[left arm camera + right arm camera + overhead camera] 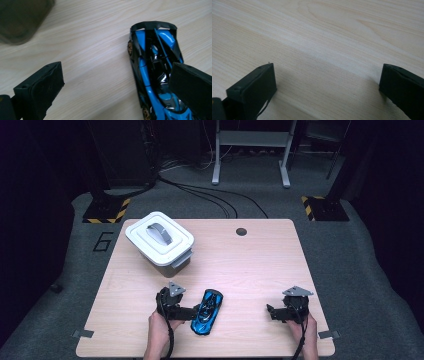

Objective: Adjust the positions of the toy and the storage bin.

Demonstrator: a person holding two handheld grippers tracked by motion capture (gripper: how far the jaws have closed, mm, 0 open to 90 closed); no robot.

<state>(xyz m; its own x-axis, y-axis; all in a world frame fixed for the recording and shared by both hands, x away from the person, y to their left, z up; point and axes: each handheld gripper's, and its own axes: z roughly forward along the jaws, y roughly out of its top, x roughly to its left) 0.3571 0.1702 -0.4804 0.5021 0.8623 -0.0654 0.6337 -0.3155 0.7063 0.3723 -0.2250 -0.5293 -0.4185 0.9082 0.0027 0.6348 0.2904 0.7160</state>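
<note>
A blue and black toy car point(207, 312) lies on the wooden table point(250, 265) near its front edge, a little left of centre. My left gripper point(192, 311) is right beside the car's left side, held by a hand. In the left gripper view the jaws of my left gripper point(116, 75) stand wide open, and the toy car point(150, 70) lies on the wood by the right jaw, which overlaps its near half. My right gripper point(271, 312) rests at the front right, apart from the car. In its own view my right gripper point(327, 75) is open over bare wood.
A grey box with a white handled lid point(159, 242) stands at the table's back left; its dark wall point(20, 20) shows in the left gripper view. A round cable hole point(241, 231) sits near the far edge. Bare wood lies between the two grippers.
</note>
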